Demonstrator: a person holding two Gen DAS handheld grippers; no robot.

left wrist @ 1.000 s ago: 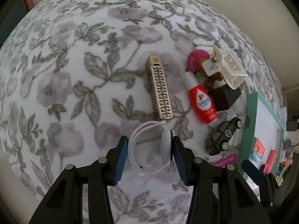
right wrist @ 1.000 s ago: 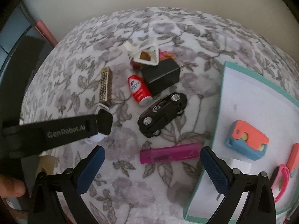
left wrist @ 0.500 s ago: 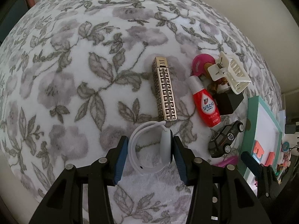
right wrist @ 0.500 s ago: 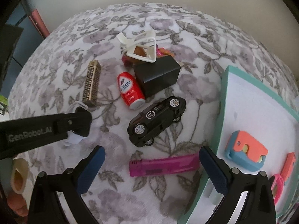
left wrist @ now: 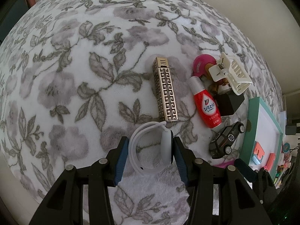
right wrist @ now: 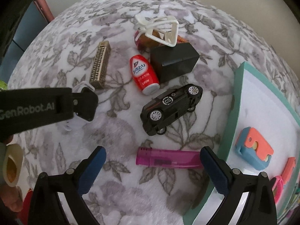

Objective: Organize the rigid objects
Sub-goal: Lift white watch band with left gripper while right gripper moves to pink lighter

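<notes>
The left gripper [left wrist: 151,151] has its 2 fingers [left wrist: 122,156] closed against a white wristband [left wrist: 150,150], one blue pad on the loop's outer side and the other on the thick capsule part. The band rests on the floral blanket [left wrist: 75,75], just below the lower end of the gold patterned case [left wrist: 165,91]. Whether the surface under the blanket is a bed or a desk cannot be told.

The main risk is the band itself. It is a thin, springy loop, so the squeeze may fold it or let it pop sideways out of the pads when lifted. The strap's free end lies touching or nearly touching the gold case, so a careless lift could drag that case across the fleece.

The right gripper [right wrist: 151,170] hovers with its fingers spread wide and holding nothing, above the pink lighter [right wrist: 168,158], which lies close to the near left edge of the teal-rimmed tray [right wrist: 237,101]. If it descends as is, its right finger could strike the tray's rim.

The black toy car [right wrist: 171,108], red bottle [right wrist: 143,74], black box [right wrist: 174,63] and cream hair clip [right wrist: 161,29] crowd together near the tray; the clip perches on other items and could topple if anything there is nudged. The tray already holds a blue-and-coral item [right wrist: 254,155].
</notes>
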